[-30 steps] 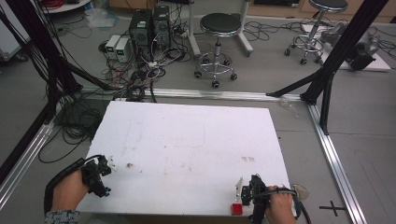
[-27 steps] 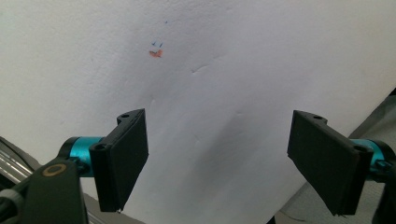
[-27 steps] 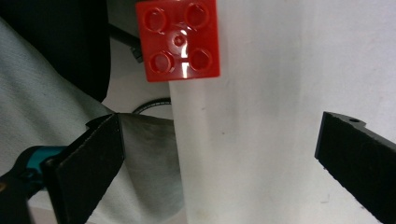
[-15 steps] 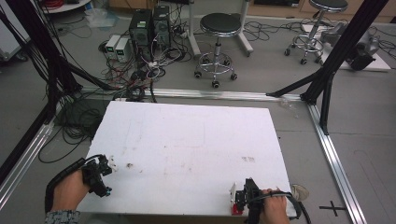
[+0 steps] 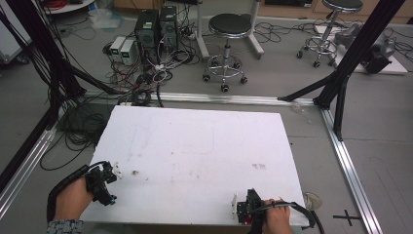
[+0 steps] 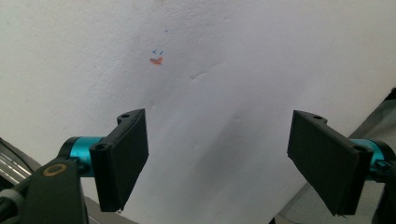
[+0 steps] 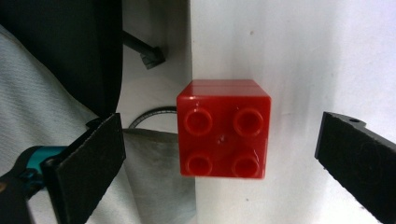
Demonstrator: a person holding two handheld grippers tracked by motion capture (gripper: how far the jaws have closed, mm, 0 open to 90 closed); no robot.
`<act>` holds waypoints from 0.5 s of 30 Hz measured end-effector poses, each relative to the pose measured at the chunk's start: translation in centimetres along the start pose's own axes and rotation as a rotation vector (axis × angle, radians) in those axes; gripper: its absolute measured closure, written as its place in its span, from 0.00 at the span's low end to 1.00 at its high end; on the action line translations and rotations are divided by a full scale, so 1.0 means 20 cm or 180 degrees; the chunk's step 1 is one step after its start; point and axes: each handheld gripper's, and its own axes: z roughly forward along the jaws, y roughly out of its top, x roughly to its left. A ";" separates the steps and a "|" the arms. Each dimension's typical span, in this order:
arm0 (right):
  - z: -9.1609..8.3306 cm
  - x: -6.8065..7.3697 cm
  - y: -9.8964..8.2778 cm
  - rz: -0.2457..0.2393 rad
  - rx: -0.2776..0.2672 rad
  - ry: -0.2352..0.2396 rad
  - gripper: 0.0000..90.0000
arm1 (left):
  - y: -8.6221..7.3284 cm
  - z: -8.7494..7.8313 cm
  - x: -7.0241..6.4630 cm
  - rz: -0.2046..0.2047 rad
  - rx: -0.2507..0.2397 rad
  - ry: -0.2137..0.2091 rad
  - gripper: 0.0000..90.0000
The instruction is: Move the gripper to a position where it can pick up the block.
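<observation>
A red four-stud brick (image 7: 223, 128) sits at the front edge of the white foam table (image 5: 204, 146), its studs facing the camera of the right gripper view. My right gripper (image 7: 224, 140) is open, one black jaw on each side of the brick, both well apart from it. From above, that right gripper (image 5: 248, 210) is at the table's front edge toward the right, covering the brick. My left gripper (image 5: 103, 183) rests at the front left corner, and the left gripper (image 6: 219, 135) is open over bare white surface.
The table's edge runs just left of the brick, with a white sleeve (image 7: 56, 116) and floor beyond it. A small orange mark (image 6: 156, 60) lies ahead of the left gripper. Behind the table are a stool (image 5: 229, 29), computers (image 5: 156, 29) and cables. Black frame posts (image 5: 350, 58) flank the table.
My right gripper has shifted left and back toward the front edge, coming over the red brick so that it now covers it from above. The left gripper has stayed put.
</observation>
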 end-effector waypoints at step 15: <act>0.01 0.00 0.01 -0.0006 0.0026 -0.0021 0.01 | 0.00 0.00 0.00 -0.0003 0.0009 -0.0016 0.23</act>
